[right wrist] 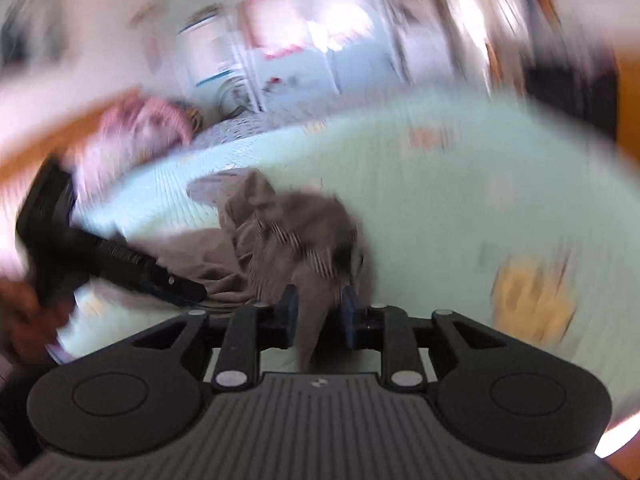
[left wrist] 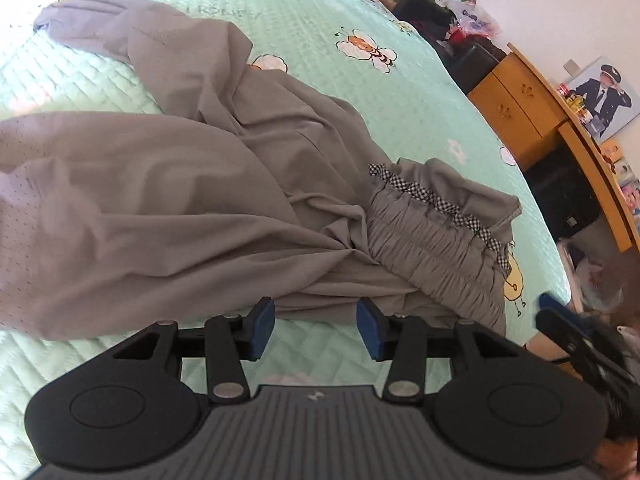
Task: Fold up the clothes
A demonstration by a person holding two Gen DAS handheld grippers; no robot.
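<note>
- Right view, blurred: right gripper [right wrist: 316,312] jaws pinch grey trousers [right wrist: 304,240].
- Left view: left gripper [left wrist: 316,330] jaws wide, empty, over the bed [left wrist: 420,92]; desk [left wrist: 532,112] beyond.

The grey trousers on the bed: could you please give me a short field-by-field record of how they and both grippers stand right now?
garment: grey trousers, crumpled and unfolded
waistband: elastic waistband with checked trim, bunched at the near right in the left wrist view
surface: mint quilted bedspread with bee prints
left gripper: left gripper open, at the trousers' near edge, holding nothing
right gripper: right gripper with grey cloth between its fingers; view motion-blurred, grip not certain
fold progress: none visible
</note>
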